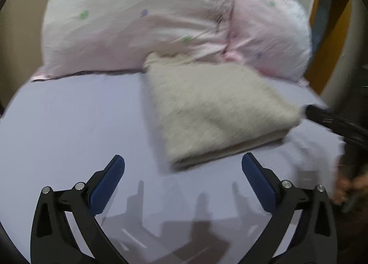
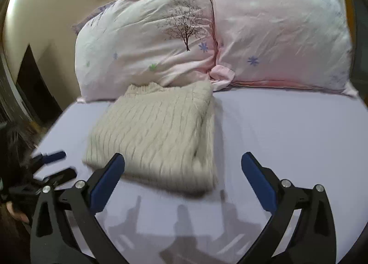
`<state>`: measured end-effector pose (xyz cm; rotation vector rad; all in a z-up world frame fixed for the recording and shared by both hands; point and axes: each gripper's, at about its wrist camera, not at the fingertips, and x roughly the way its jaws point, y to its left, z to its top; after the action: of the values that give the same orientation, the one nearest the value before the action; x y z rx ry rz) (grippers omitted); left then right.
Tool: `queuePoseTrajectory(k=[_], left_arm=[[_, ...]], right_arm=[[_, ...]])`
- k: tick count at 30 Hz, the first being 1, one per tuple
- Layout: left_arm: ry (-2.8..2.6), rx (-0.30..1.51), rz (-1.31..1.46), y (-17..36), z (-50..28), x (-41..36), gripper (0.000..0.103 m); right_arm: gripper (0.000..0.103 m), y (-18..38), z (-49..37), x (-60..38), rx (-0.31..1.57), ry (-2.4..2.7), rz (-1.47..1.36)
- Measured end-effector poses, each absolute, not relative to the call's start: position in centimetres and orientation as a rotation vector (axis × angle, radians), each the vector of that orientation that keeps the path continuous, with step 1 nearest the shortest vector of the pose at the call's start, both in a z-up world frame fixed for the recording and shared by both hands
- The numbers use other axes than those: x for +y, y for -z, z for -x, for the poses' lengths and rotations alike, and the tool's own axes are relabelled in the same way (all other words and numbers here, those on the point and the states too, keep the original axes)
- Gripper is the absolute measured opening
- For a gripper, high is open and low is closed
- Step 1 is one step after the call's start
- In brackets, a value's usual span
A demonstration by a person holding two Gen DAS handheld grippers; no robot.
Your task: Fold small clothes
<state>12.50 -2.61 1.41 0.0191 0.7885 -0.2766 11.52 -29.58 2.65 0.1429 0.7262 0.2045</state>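
We held our left gripper [image 1: 183, 160] with its fingers spread wide and empty above the lilac sheet [image 1: 69, 126]. Right of centre lay the folded cream knit sweater [image 2: 156, 132], its far edge touching the pink pillows [image 2: 276, 33]. Our right gripper [image 2: 183, 160] hovered just short of the sweater, fingers likewise wide apart, gripping nothing.

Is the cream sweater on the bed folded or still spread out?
Folded. The sweater lies as a compact rectangle on the sheet, with stacked layers showing along its near edge. Neither claw touches it.
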Motion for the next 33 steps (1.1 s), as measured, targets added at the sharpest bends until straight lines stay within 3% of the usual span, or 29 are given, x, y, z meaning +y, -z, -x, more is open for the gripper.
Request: queuePoseTrajectory(k=[5,11,33], left_arm=[[0.202,0.899,-0.093,1.3,-14.1,-3.9,0.102],[0.164,0.935,-0.114,2.4,-14.6,-4.0,0.102],[0.165,0.93,-0.117,2.5,-14.6,-4.1,0.102]], right_arm=[[0.101,0.5,-9.9,-27.4,0.842,-0.012,0.056],[0.101,3.6,-12.3,-26.2,0.994,-0.016,-0.029],[0.101,3.7,-12.0,-25.8,0.989,0.002,-0.024]])
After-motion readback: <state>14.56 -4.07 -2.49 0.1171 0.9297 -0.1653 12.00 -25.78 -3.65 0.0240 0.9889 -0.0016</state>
